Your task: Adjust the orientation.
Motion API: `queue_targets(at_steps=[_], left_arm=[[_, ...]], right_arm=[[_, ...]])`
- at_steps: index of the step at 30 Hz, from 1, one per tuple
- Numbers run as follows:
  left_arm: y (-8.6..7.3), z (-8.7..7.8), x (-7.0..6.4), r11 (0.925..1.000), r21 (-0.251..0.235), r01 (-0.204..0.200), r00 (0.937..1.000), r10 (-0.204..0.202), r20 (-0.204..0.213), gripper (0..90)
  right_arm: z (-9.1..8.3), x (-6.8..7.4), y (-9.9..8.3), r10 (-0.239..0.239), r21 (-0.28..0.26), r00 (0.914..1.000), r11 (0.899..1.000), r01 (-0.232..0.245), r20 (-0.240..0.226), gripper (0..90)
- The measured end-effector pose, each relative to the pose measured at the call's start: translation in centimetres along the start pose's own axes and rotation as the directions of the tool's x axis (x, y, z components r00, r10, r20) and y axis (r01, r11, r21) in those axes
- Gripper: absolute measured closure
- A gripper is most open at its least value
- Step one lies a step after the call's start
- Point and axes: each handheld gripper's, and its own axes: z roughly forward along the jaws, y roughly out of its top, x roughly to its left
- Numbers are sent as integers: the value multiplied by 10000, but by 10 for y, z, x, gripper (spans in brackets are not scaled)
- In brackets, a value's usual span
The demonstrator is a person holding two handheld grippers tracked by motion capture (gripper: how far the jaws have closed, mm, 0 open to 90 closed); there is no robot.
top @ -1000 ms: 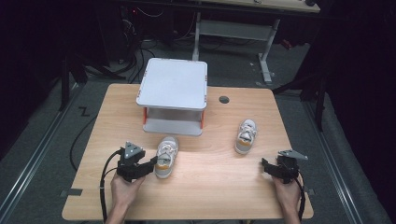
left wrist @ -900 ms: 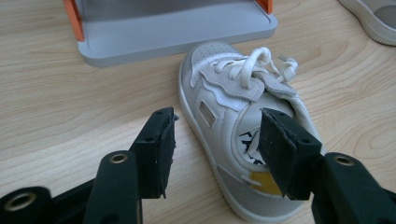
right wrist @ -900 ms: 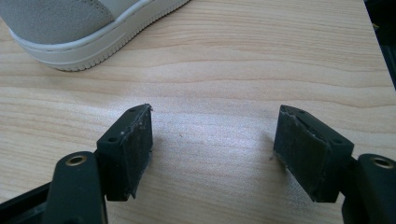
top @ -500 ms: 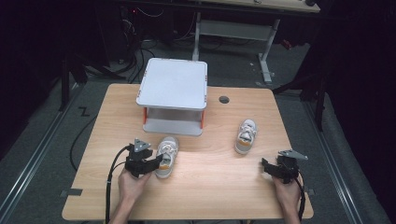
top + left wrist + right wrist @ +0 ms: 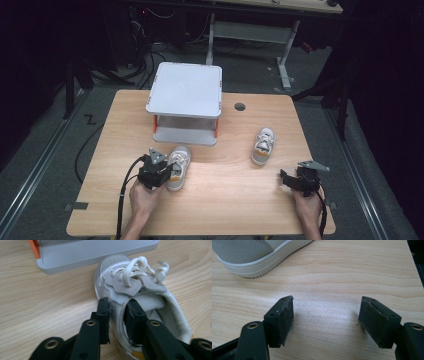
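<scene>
We're at the grasp step: left hand-held gripper (image 5: 116,315) has its jaws nearly closed on the side wall of the small white lace-up sneaker (image 5: 177,166), one jaw inside, one outside. Shoe sits on the wooden bench (image 5: 225,200), just in front of the grey two-tier rack (image 5: 186,90). Right hand-held gripper (image 5: 327,320) idles wide open, holding nothing. Next, probably: firm the pinch, then lift straight up.

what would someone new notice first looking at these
Most striking is the left gripper, its jaws pinching the side wall of a small white shoe near the table's front left. Just behind that shoe stands a grey two-level shelf, and a second white shoe lies alone further right. The right gripper sits with jaws wide open over bare wood near that second shoe.
</scene>
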Motion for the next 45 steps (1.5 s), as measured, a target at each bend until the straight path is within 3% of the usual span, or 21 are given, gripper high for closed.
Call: queue_targets(at_steps=[7, 13, 20, 33, 38, 45], left_arm=[[4, -3, 3, 9999, -48, 164, 9996, -165, -212, 820], [9, -7, -2, 9993, -245, 282, 9994, -277, 206, 833], [23, -10, -16, 9992, -390, 0, 9982, 23, 602, 833], [40, 9, -49, 9986, -158, -498, 9925, 512, 1108, 832], [48, 18, -63, 9968, -56, -803, 9900, 804, 1163, 831], [53, 27, -74, 9971, -19, -762, 9911, 760, 1090, 828]], right_arm=[[0, 0, 0, 1, 2, 10000, 10000, -1, 0, 279], [0, 0, 0, 4, 2, 10000, 10000, -4, -3, 279], [0, 0, 0, 8, 2, 10000, 10000, -8, -4, 278], [0, 0, 0, 0, 4, 10000, 10000, 0, -10, 278], [0, 0, 0, -2, 4, 10000, 10000, 2, -12, 278], [0, 0, 0, -5, 6, 10000, 10000, 5, -16, 278]])
